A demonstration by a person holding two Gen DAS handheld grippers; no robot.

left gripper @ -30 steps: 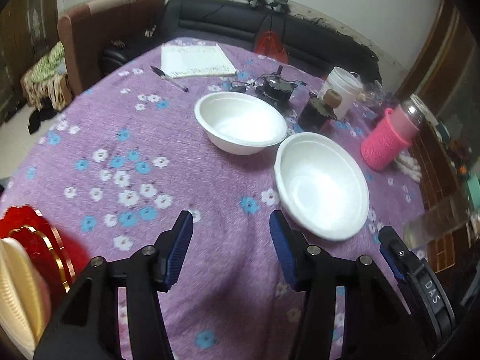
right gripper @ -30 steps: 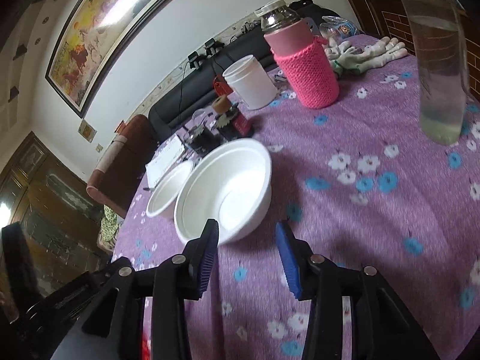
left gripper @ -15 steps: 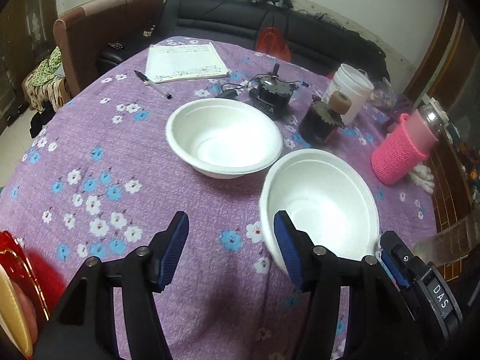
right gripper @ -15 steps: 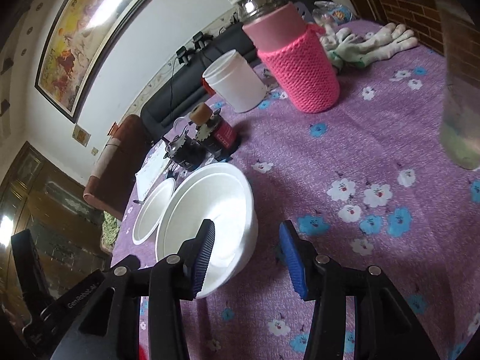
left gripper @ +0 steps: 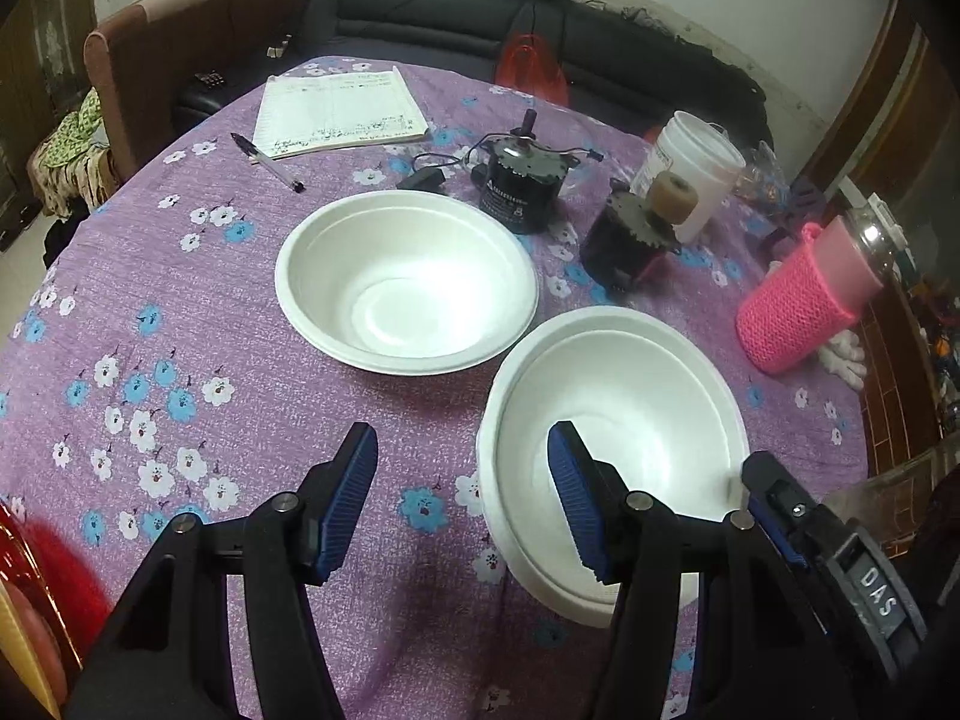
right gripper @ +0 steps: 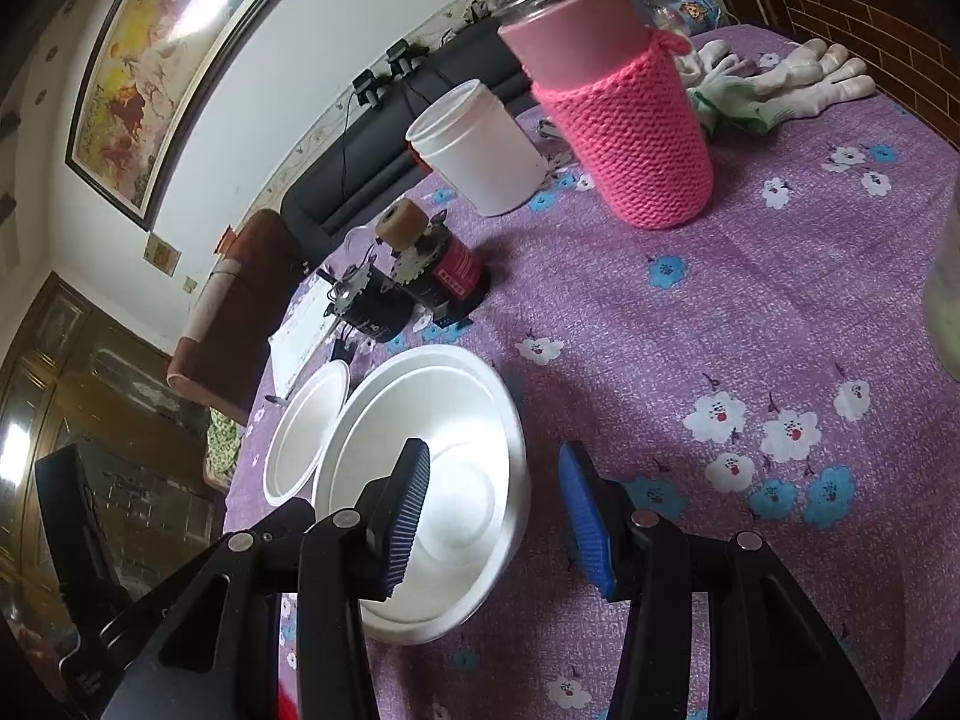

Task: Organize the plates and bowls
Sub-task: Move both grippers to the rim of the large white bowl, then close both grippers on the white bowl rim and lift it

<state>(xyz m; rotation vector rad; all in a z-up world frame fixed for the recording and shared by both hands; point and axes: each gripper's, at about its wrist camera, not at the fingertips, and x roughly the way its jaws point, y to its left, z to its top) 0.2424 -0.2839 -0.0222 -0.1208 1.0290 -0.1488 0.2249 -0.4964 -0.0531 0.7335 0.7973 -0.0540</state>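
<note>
White foam bowls: we are seeing the nearer round bowl (left gripper: pixel 624 396) beside the farther round bowl (left gripper: pixel 408 276) on purple floral cloth (left gripper: pixel 180 312).
Left gripper (left gripper: pixel 462 498): we are holding it half-open, its jaws having just widened, rim between, unpressed.
Right gripper (right gripper: pixel 495 504): we are holding it half-open, straddling that rim, gripping nothing.

Both wrist views close above the table (left gripper: pixel 180 276), angled down, sharing the near bowl (left gripper: pixel 624 384) (right gripper: pixel 456 420).

A round table with a purple cloth with white and blue flowers (left gripper: pixel 180 312) holds two white foam bowls, one farther (left gripper: pixel 405 282) and one nearer (left gripper: pixel 618 450), close together. Behind them lie a lined paper pad (left gripper: pixel 339 111), a black pen (left gripper: pixel 267 162), two small black motors (left gripper: pixel 522 186), a white plastic tub (left gripper: pixel 690 171), a bottle in a pink knitted cover (left gripper: pixel 804 303) and white gloves (right gripper: pixel 798 81).
</note>
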